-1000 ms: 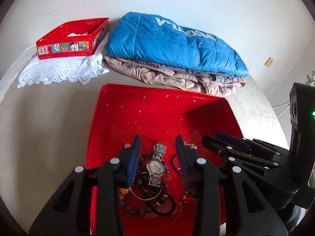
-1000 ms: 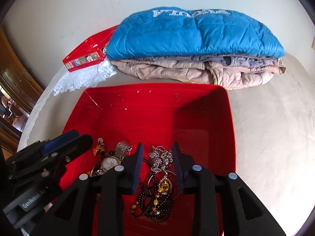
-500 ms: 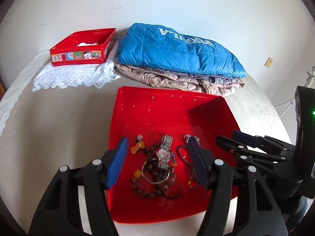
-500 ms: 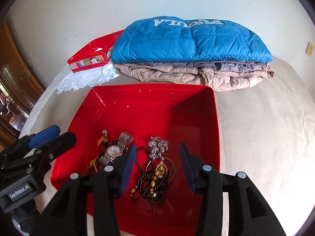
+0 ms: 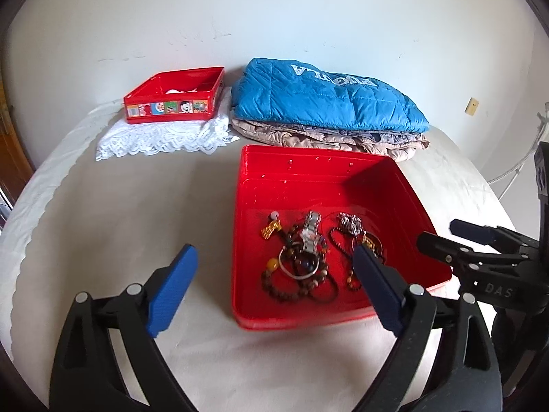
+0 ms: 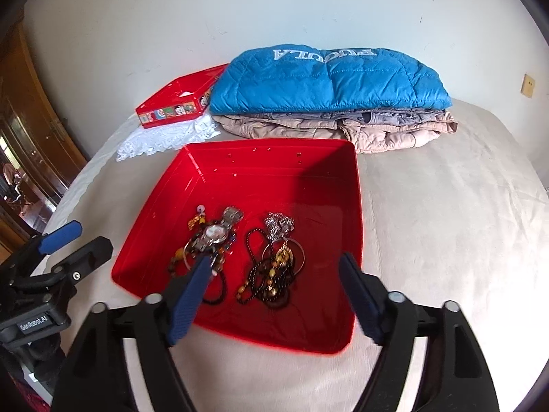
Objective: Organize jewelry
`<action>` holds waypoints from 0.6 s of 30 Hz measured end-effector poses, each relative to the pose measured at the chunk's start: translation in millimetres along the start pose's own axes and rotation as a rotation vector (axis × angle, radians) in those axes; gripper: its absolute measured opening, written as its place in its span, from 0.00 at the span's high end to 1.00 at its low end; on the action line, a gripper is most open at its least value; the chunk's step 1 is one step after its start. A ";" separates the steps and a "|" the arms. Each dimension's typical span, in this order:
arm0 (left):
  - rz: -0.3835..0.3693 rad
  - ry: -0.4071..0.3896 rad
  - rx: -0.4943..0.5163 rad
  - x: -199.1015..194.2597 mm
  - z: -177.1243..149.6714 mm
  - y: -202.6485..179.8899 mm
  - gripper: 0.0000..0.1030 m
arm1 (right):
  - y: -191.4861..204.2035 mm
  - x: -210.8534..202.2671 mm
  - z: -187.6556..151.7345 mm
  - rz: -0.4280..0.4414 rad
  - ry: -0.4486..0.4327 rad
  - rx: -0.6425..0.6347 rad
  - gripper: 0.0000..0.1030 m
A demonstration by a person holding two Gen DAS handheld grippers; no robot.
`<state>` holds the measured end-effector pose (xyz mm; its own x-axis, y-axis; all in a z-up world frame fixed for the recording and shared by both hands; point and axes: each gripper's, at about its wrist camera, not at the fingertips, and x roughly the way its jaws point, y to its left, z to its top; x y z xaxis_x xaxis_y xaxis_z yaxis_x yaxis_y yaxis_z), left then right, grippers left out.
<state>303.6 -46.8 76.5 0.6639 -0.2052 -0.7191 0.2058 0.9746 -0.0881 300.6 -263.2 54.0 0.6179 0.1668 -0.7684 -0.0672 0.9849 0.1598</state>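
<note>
Meanwhile, on a pale bed cover, both hand-held grippers stand with jaws wide and empty, having just been opening. The left gripper hangs above the near left edge of a red tray: one blue finger over the bare cover, the other over the tray's floor. The right gripper hangs above the tray's near edge, its fingers either side of the tangle below.

The jewelry lies loose on the tray floor, just ahead of the fingertips and touching neither tool. A silver watch sits among brown bead bracelets on the left; dark bead necklaces and a silver chain lie to the right.

Beyond the tray, a small red tin rests on white lace, beside a folded blue jacket atop beige clothing.
</note>
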 end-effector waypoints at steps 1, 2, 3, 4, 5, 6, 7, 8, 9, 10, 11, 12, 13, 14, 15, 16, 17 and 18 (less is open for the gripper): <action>0.002 0.001 -0.003 -3.6 -3.3 0.9 0.10 | 0.9 -3.4 -2.5 -0.002 -0.005 -0.002 0.10; 0.004 0.003 -0.006 -5.3 -5.3 0.8 0.08 | 1.5 -6.9 -5.4 -0.004 -0.011 -0.002 0.08; 0.008 0.006 -0.012 -8.0 -8.4 1.8 0.08 | 2.0 -10.5 -8.7 -0.005 -0.015 -0.002 0.06; 0.010 0.006 -0.019 -10.3 -10.9 3.2 0.08 | 2.8 -12.9 -11.6 -0.005 -0.016 -0.001 0.04; 0.011 0.004 -0.024 -11.8 -12.5 4.1 0.08 | 2.9 -16.0 -15.4 -0.002 -0.016 -0.001 0.04; 0.015 0.003 -0.031 -14.0 -15.1 5.8 0.08 | 3.2 -17.9 -18.3 -0.001 -0.013 0.000 0.04; 0.019 0.002 -0.038 -16.0 -17.5 6.7 0.08 | 3.5 -19.0 -20.5 0.000 -0.012 0.000 0.04; 0.022 0.000 -0.044 -17.6 -19.3 8.0 0.08 | 3.4 -20.0 -22.6 0.001 -0.009 0.000 0.04; 0.027 -0.001 -0.050 -19.5 -21.9 9.6 0.07 | 3.6 -21.3 -25.6 0.000 -0.004 0.000 0.04; 0.030 0.001 -0.050 -20.3 -23.5 10.0 0.07 | 3.6 -22.4 -28.4 0.001 -0.001 0.000 0.04; 0.034 0.003 -0.049 -21.0 -24.7 10.0 0.07 | 3.6 -23.6 -30.7 0.002 0.002 0.002 0.04; 0.041 0.002 -0.048 -22.0 -26.1 10.1 0.07 | 3.4 -24.7 -32.6 0.002 0.002 0.004 0.04; 0.047 0.000 -0.046 -22.9 -27.2 9.9 0.07 | 3.0 -26.0 -34.1 0.000 -0.001 0.006 0.04; 0.058 -0.003 -0.044 -23.8 -28.8 9.7 0.07 | 2.6 -27.7 -35.4 -0.005 -0.007 0.009 0.04; 0.065 -0.004 -0.042 -24.5 -30.0 9.4 0.07 | 2.4 -29.3 -36.9 -0.011 -0.014 0.011 0.04; 0.068 -0.005 -0.040 -24.8 -31.0 9.0 0.07 | 1.8 -30.6 -38.2 -0.018 -0.020 0.014 0.04; 0.070 -0.005 -0.037 -24.9 -31.8 8.6 0.07 | 1.2 -31.8 -39.3 -0.023 -0.025 0.018 0.04; 0.071 -0.005 -0.035 -24.9 -32.4 8.3 0.07 | 0.5 -32.4 -39.9 -0.024 -0.028 0.022 0.04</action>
<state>265.5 -30.7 71.3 0.6797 -0.1355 -0.7209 0.1330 0.9893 -0.0606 249.3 -266.3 54.2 0.6404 0.1413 -0.7549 -0.0349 0.9873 0.1552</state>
